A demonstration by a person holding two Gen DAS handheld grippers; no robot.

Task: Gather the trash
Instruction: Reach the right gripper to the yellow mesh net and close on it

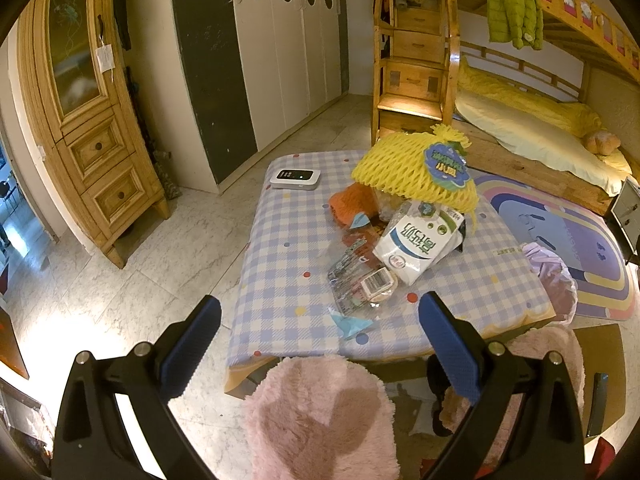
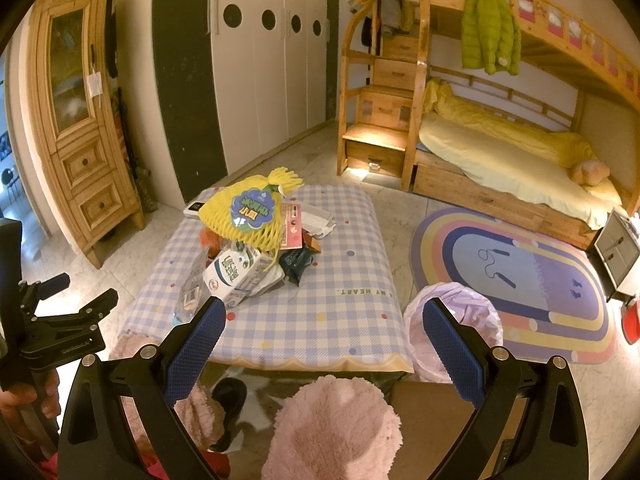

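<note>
Trash sits heaped toward the far middle of the low table with the blue-and-white checked cloth (image 1: 280,248): a yellow foam fruit net with a blue label (image 1: 416,168) on top, a white milk carton with blue print (image 1: 416,244) leaning below it, an orange net (image 1: 352,204) beside that, and a clear plastic wrapper with a barcode sticker (image 1: 360,284) nearest the front edge. A white device with a dark screen (image 1: 292,178) lies apart at the far left corner. Just off the table's right side stands a bin lined with a pale lilac plastic bag (image 2: 456,320). Left gripper (image 1: 320,344) and right gripper (image 2: 324,344) both hover spread wide and hold nothing, short of the table's near edge, above pink fluffy slippers (image 1: 320,412).
</note>
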